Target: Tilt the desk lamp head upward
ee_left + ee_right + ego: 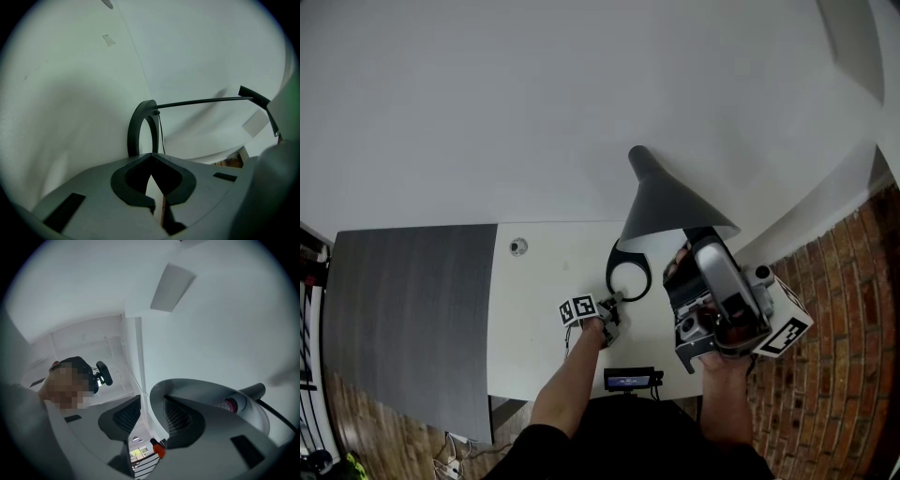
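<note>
Grey cone-shaped lamp head (670, 202) rises over the far right of the white desk (534, 309) in the head view, above its black ring base (630, 272). Left gripper view: the left gripper (151, 157) has its jaws pressed together, empty, just before that ring. Right gripper view: the right gripper (150, 420) pinches the head's rim.

In the left gripper view the left gripper's (151, 157) own body hides the far end of the lamp's arm (201, 101). In the head view the lamp head (670, 202) covers that arm and the jaw tips of the right gripper (686, 251). The round thing (518, 247) by the table's (534, 319) far left corner is too small to tell, as is the display on the dark device (630, 380) at its near edge
</note>
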Demonstrator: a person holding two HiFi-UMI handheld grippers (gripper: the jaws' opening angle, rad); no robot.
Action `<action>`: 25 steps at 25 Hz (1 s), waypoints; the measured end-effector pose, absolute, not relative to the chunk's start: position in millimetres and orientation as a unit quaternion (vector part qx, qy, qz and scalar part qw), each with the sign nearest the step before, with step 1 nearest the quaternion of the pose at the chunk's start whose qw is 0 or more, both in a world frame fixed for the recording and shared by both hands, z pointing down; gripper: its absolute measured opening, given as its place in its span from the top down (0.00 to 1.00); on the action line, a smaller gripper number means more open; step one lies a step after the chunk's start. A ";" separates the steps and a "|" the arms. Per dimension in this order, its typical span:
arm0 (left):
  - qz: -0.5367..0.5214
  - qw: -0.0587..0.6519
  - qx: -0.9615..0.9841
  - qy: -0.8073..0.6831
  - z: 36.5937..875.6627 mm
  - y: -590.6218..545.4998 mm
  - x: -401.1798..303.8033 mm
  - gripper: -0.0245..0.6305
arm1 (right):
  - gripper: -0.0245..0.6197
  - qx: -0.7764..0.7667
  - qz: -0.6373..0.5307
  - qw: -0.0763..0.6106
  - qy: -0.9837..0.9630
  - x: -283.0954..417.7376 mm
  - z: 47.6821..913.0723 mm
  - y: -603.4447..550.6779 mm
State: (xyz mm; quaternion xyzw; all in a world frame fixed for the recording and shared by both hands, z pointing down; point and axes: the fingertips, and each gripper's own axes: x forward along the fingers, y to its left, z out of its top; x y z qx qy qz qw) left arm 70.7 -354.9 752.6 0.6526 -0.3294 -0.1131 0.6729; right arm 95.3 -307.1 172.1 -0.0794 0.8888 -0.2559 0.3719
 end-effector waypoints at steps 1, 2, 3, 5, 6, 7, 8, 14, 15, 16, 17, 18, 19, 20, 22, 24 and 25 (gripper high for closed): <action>-0.113 0.673 0.652 -0.329 752.8 -355.2 71.1 0.95 | 0.71 -0.080 -0.260 0.374 0.887 95.9 173.7 -307.0; -0.113 0.674 0.652 -0.328 752.9 -355.4 71.5 0.95 | 0.71 -0.081 -0.262 0.374 0.886 96.2 174.6 -306.9; -0.113 0.674 0.652 -0.327 752.8 -355.4 71.8 0.95 | 0.71 -0.083 -0.260 0.374 0.886 96.1 174.5 -306.9; -0.113 0.675 0.653 -0.325 752.1 -355.0 71.8 0.95 | 0.71 -0.084 -0.258 0.374 0.887 95.1 173.9 -306.6; -0.111 0.675 0.653 -0.325 751.9 -354.9 71.4 0.95 | 0.71 -0.084 -0.260 0.374 0.886 94.7 174.0 -306.4; -0.108 0.674 0.654 -0.326 751.9 -355.0 70.8 0.95 | 0.71 -0.085 -0.261 0.374 0.886 94.5 174.2 -306.3; -0.106 0.674 0.654 -0.327 752.2 -355.2 70.0 0.95 | 0.71 -0.086 -0.261 0.373 0.886 94.7 174.5 -306.3; -0.076 0.663 0.669 -0.329 752.1 -357.8 66.3 0.94 | 0.71 -0.090 -0.258 0.370 0.888 95.0 175.3 -305.7; -0.075 0.659 0.672 -0.328 749.7 -358.8 67.5 0.94 | 0.71 -0.090 -0.258 0.370 0.888 95.1 174.9 -305.6; -0.075 0.658 0.675 -0.325 747.6 -359.5 69.6 0.94 | 0.71 -0.089 -0.258 0.371 0.888 95.3 174.6 -305.5; -0.073 0.657 0.678 -0.322 746.1 -359.8 72.4 0.94 | 0.71 -0.088 -0.258 0.371 0.888 95.3 174.3 -305.0; -0.070 0.657 0.679 -0.319 745.4 -359.6 75.6 0.94 | 0.71 -0.088 -0.257 0.371 0.888 95.2 174.0 -304.3; -0.067 0.658 0.679 -0.318 745.8 -359.1 78.3 0.94 | 0.71 -0.089 -0.255 0.371 0.889 94.9 173.6 -303.2; -0.065 0.659 0.678 -0.318 747.1 -358.4 80.2 0.94 | 0.71 -0.090 -0.252 0.369 0.890 94.6 173.4 -302.0; -0.062 0.659 0.675 -0.326 750.8 -356.5 81.3 0.94 | 0.71 -0.092 -0.245 0.366 0.893 94.3 174.0 -298.9; -0.059 0.654 0.676 -0.335 752.0 -354.9 80.7 0.94 | 0.71 -0.090 -0.239 0.366 0.895 94.6 173.9 -294.7; -0.057 0.651 0.678 -0.337 751.8 -354.6 80.6 0.94 | 0.71 -0.089 -0.237 0.365 0.896 94.4 173.2 -292.9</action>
